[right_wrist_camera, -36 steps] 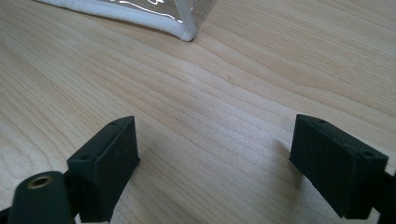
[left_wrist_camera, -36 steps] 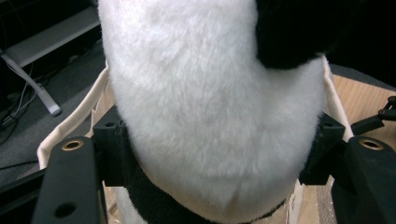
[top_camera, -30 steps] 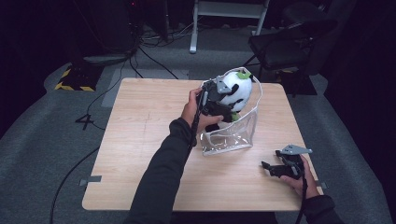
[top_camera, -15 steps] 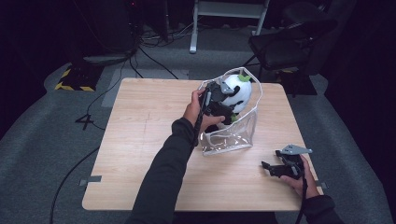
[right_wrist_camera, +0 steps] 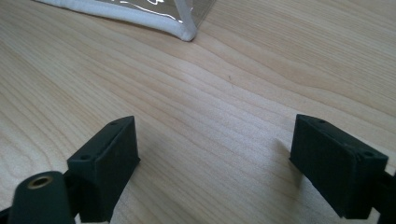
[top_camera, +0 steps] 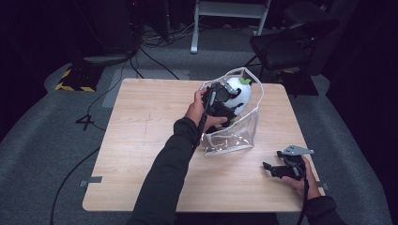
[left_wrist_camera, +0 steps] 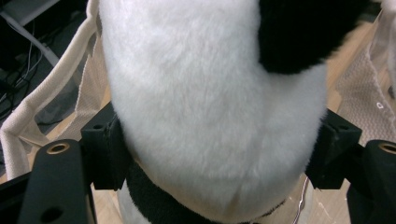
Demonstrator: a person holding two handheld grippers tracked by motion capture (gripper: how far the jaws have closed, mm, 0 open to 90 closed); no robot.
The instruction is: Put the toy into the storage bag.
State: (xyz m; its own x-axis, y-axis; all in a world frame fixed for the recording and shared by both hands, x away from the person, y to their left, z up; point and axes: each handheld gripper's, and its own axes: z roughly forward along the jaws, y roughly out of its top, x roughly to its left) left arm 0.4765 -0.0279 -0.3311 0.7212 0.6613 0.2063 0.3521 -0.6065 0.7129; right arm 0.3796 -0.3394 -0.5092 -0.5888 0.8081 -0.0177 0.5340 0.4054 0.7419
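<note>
A black-and-white plush panda [top_camera: 237, 95] with a green bit on top is held at the mouth of a clear plastic bag with white trim [top_camera: 232, 136] standing on the wooden table [top_camera: 141, 136]. My left gripper [top_camera: 220, 105] is shut on the panda; in the left gripper view its white fur [left_wrist_camera: 210, 102] bulges between the two black pads [left_wrist_camera: 105, 151]. My right gripper [top_camera: 274, 169] rests near the table's front right, jaws wide apart over bare wood [right_wrist_camera: 215, 135], with the bag's corner [right_wrist_camera: 184, 29] ahead of it.
A black chair [top_camera: 291, 42] and a white stand [top_camera: 230, 11] sit beyond the table's far edge. Cables and a yellow-black striped block [top_camera: 75, 79] lie on the grey floor at the left. The table's left half is bare wood.
My left gripper has carried the panda slightly right and lower, further into the bag's mouth. The right gripper has stayed where it was.
</note>
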